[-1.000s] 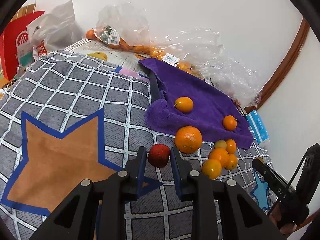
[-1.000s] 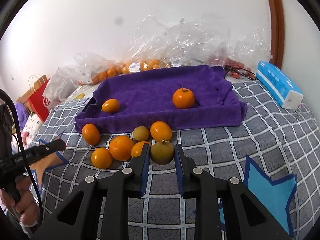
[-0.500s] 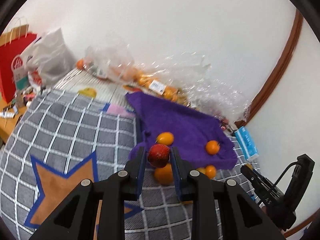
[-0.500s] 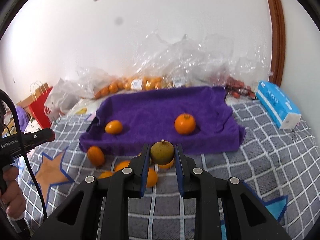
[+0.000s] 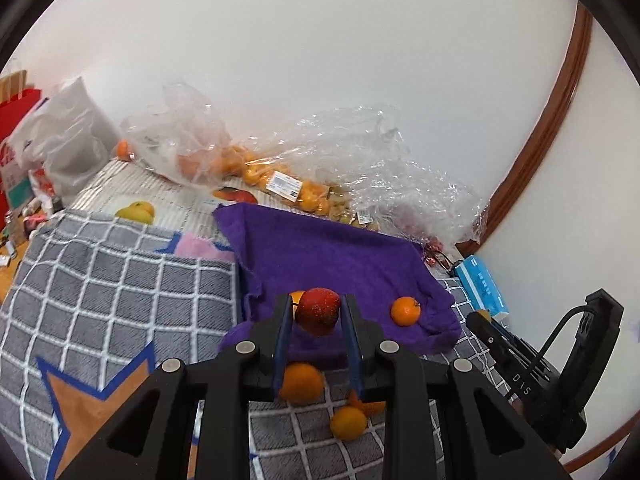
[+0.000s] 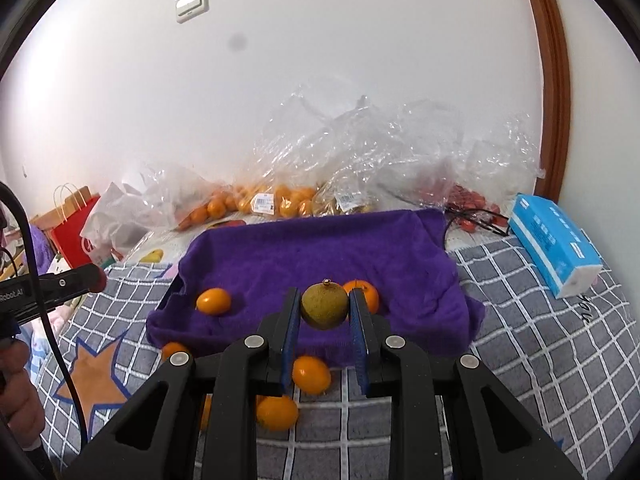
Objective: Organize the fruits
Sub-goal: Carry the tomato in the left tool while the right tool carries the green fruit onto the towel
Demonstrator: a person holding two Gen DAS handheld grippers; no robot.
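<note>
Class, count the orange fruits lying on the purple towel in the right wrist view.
2. One orange fruit lies near the purple towel's left edge; another sits mid-towel, partly hidden behind the right hand-held gripper. Its green-brown fruit could hide more.

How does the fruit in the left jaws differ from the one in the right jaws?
Colour: the red fruit in the left gripper is deep red, speckled and glossy; the green-brown fruit in the right gripper is dull olive.
Top: the green-brown fruit shows a small stem nub; none is visible on the red fruit.
Shared: both are small, roundish, clamped between blue-padded jaws, and held in front of the purple towel.
</note>
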